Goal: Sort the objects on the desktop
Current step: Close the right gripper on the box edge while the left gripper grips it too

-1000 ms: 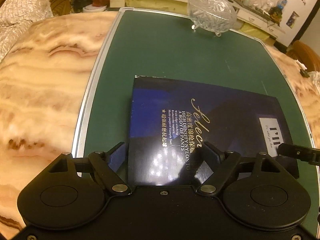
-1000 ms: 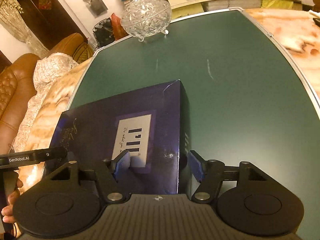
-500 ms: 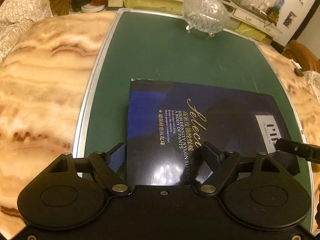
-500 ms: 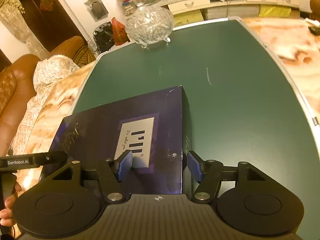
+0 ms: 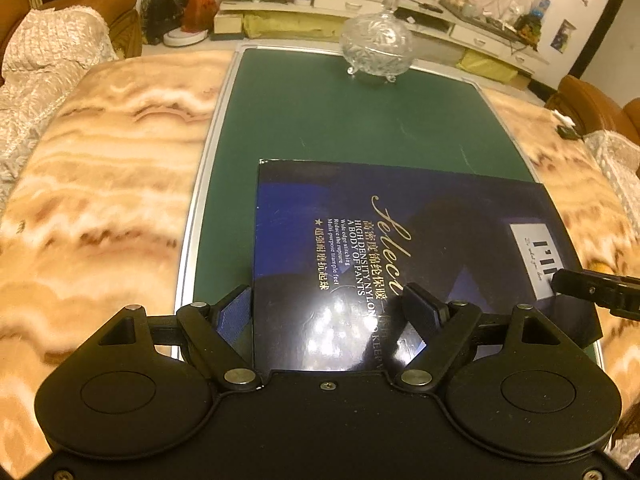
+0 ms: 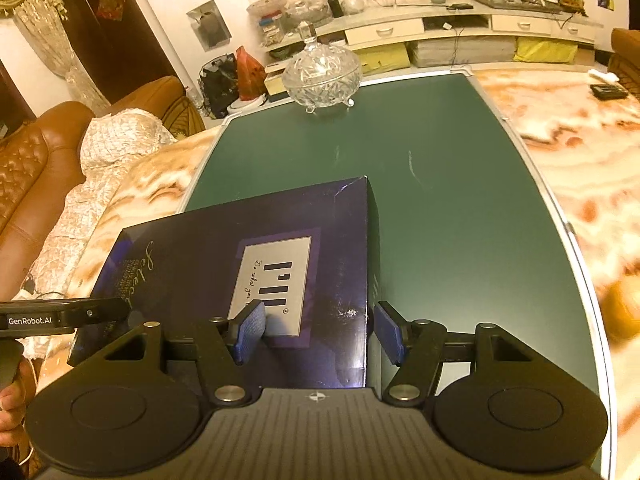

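Straddling the flat dark-blue cardboard box (image 5: pixel 404 256) with both sets of fingers wide, you look mid-grasp; next, close on its ends before lifting toward the crystal lidded bowl (image 5: pixel 376 42).

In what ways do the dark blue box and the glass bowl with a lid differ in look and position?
The dark blue box is flat, opaque and printed with gold text and a white label; the glass bowl is round, clear, patterned, on small feet, with a knobbed lid. The box lies near, with the left gripper and right gripper straddling its two ends; the bowl stands alone at the far edge. Both are over the green mat.
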